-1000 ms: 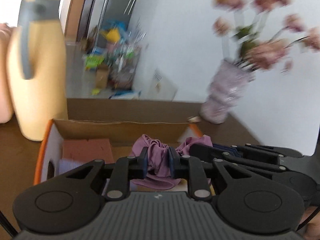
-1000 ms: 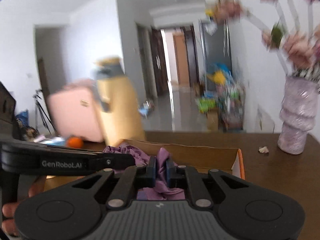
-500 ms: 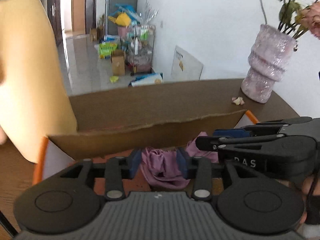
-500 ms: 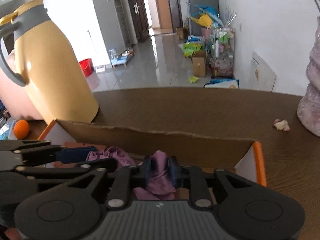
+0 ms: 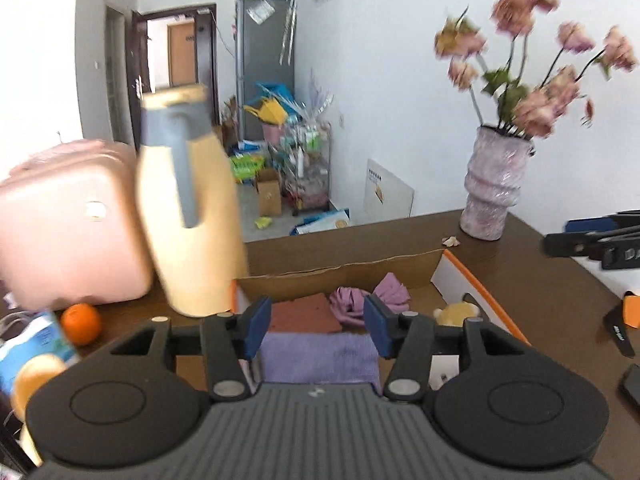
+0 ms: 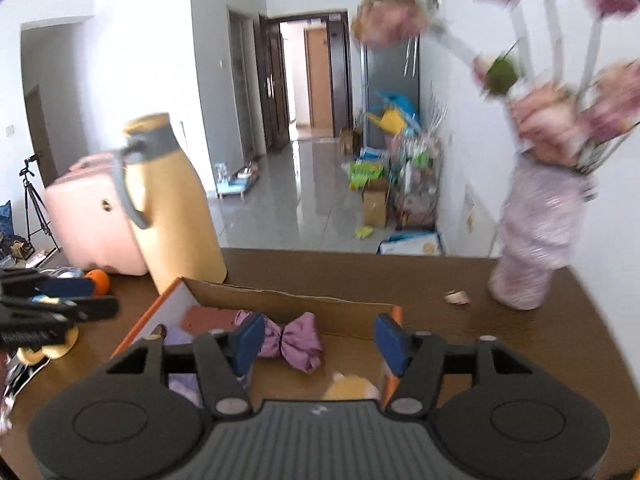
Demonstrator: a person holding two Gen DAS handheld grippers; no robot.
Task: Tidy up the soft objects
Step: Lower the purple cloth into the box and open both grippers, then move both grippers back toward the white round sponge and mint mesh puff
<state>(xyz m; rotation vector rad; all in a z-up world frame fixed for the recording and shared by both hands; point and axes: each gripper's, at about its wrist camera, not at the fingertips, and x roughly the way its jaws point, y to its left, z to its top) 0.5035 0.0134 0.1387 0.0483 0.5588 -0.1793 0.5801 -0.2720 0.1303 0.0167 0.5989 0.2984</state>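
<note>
In the left wrist view, the left gripper [image 5: 316, 326] is seen above the near side of the cardboard box [image 5: 460, 268]; its jaws are opening and nothing is held. The purple cloth [image 5: 370, 298] lies inside the box, beside a red-brown pad [image 5: 304, 314].

In the right wrist view, the right gripper [image 6: 320, 342] is also opening and empty. The purple cloth [image 6: 294, 340] rests on the box floor, near the far wall.

No text can be read with certainty here. My left gripper [image 6: 60, 308], seen side-on from the right wrist view, carries faint white lettering too blurred to make out. My right gripper [image 5: 592, 240], seen from the left wrist view, shows similar small white marks, also unreadable.
</note>
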